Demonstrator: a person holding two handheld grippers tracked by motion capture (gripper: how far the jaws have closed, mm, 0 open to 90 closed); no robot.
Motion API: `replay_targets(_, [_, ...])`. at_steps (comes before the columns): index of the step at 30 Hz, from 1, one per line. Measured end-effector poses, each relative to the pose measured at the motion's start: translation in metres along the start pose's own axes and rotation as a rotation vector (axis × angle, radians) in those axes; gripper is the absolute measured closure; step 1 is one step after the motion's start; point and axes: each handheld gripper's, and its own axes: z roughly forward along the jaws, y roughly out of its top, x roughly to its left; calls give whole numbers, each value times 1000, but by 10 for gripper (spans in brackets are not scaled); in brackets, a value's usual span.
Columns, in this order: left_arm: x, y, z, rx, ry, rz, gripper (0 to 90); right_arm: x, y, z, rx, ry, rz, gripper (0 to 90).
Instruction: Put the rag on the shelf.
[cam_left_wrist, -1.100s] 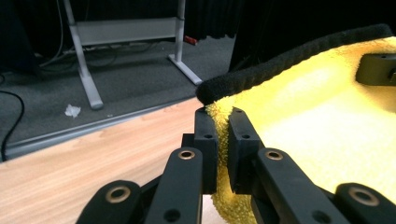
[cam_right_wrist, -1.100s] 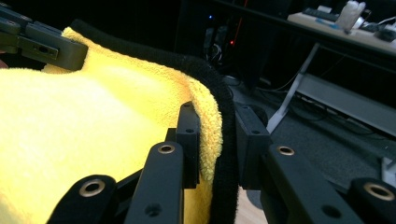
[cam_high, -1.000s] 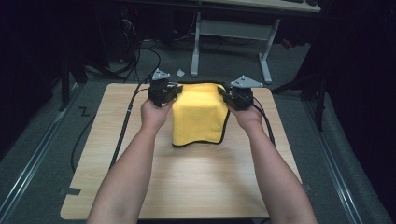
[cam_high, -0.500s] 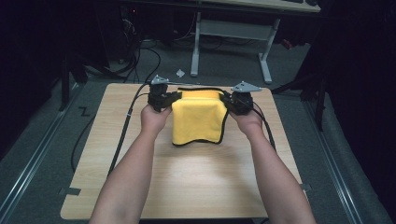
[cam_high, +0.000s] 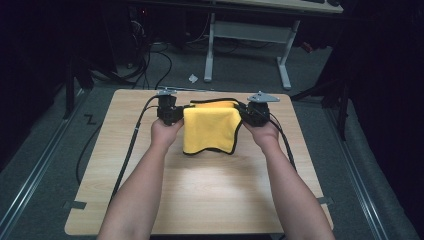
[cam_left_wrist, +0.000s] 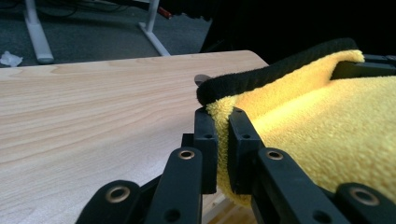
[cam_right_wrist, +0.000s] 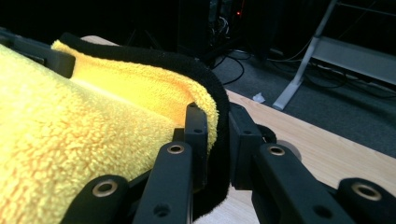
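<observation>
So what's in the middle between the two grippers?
The yellow cloth stretches between the left gripper and the right gripper in the high view; each one's fingers pinch an upper corner.

A dim room — grey carpet, a white-legged desk, tangled cables beyond.

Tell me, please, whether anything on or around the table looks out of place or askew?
Nothing much. The yellow cloth hangs evenly between the left gripper and right gripper. A crumpled white scrap lies on the floor beyond the table.
</observation>
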Motion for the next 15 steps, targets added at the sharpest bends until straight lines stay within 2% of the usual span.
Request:
replay_targets(4, [0, -3, -1, 3, 1, 6, 839, 0, -2, 1, 3, 8, 14, 811])
replay_targets(12, [6, -12, 1, 16, -16, -18, 835, 2, -8, 5, 23, 11, 10, 812])
replay_targets(15, [7, -15, 2, 19, -18, -20, 834, 1, -13, 7, 25, 18, 28, 811])
